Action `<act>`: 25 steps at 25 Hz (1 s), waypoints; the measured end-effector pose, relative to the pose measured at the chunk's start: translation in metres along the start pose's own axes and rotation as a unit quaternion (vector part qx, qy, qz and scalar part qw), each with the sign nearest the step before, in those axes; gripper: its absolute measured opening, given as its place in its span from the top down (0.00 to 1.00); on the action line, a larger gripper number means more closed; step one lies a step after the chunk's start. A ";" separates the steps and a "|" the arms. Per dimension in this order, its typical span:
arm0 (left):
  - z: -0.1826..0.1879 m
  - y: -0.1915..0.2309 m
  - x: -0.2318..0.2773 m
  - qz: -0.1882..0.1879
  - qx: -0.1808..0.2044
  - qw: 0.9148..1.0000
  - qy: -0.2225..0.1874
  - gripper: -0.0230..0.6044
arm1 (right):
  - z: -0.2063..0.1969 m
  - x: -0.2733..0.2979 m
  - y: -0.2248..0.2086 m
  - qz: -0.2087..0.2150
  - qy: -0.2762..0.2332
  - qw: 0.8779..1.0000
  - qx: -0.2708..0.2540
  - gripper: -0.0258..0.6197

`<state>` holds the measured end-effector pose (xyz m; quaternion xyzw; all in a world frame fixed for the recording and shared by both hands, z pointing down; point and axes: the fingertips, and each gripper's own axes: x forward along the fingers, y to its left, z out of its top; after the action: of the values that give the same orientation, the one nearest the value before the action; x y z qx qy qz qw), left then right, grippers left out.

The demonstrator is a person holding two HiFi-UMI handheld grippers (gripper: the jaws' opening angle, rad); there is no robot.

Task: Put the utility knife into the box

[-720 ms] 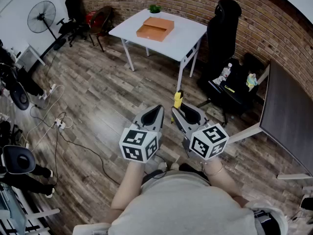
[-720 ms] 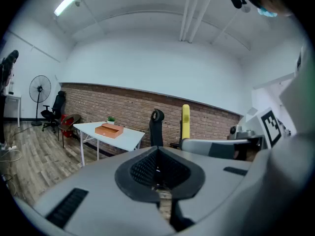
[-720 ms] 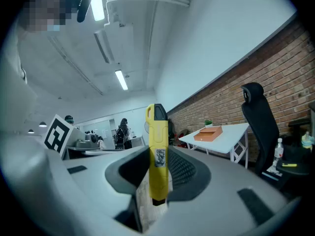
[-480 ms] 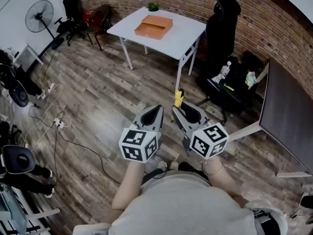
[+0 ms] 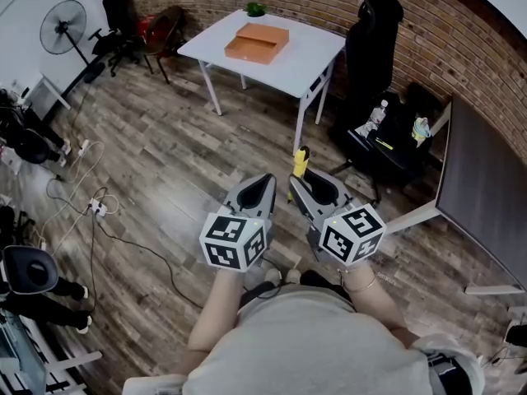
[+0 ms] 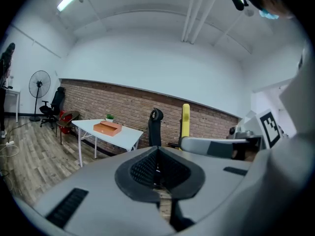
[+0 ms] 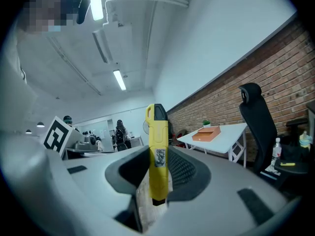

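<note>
My right gripper (image 5: 298, 185) is shut on a yellow utility knife (image 7: 157, 151), which stands upright between its pads; its yellow tip (image 5: 300, 164) pokes out past the jaws in the head view. My left gripper (image 5: 263, 186) is shut with nothing in it, held close beside the right one at waist height. The orange box (image 5: 258, 42) lies open on a white table (image 5: 309, 56) far ahead by the brick wall. The same box (image 7: 208, 133) shows small in the right gripper view, and the box (image 6: 108, 128) also appears in the left gripper view.
A black office chair (image 5: 370, 44) stands right of the table, with a low black stand holding a bottle (image 5: 375, 122) beside it. A large dark panel (image 5: 482, 196) leans at the right. Cables (image 5: 107, 220) trail over the wooden floor at left, near a fan (image 5: 62, 25).
The table and box have shifted slightly up and left in the head view. Both grippers keep their pose and the knife stays gripped.
</note>
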<state>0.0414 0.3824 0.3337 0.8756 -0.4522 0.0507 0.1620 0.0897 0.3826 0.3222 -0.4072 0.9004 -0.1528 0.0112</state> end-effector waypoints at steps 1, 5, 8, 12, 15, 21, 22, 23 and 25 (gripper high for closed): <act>0.000 0.000 0.000 -0.001 0.000 1.000 0.000 0.95 | 0.000 0.000 0.000 0.000 0.000 1.000 0.000 0.79; 0.000 -0.002 0.000 -0.002 -0.001 1.000 0.001 0.95 | 0.001 -0.002 0.000 -0.001 -0.001 1.000 -0.001 0.79; -0.001 -0.004 0.002 -0.001 -0.001 1.000 0.001 0.95 | 0.000 -0.004 -0.002 0.002 0.000 1.000 0.000 0.79; -0.003 -0.008 0.007 0.004 -0.001 1.000 0.003 0.95 | 0.002 -0.007 -0.009 0.009 -0.006 1.000 0.006 0.79; -0.004 -0.009 0.010 0.011 0.002 1.000 0.003 0.95 | 0.006 -0.010 -0.013 0.014 -0.008 1.000 0.003 0.79; -0.003 -0.020 0.015 0.022 0.002 1.000 -0.003 0.95 | 0.005 -0.018 -0.019 0.027 -0.002 1.000 -0.001 0.79; -0.005 -0.022 0.016 0.024 0.001 1.000 -0.002 0.95 | 0.003 -0.020 -0.021 0.030 0.001 1.000 0.002 0.79; -0.007 -0.024 0.018 0.025 -0.001 1.000 0.000 0.95 | 0.001 -0.021 -0.023 0.032 0.004 0.999 0.006 0.79; -0.012 -0.027 0.021 0.026 -0.003 1.000 0.004 0.95 | -0.003 -0.021 -0.028 0.036 0.009 0.999 0.012 0.79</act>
<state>0.0766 0.3844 0.3435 0.8630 -0.4741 0.0567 0.1648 0.1237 0.3811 0.3305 -0.3733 0.9126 -0.1663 0.0134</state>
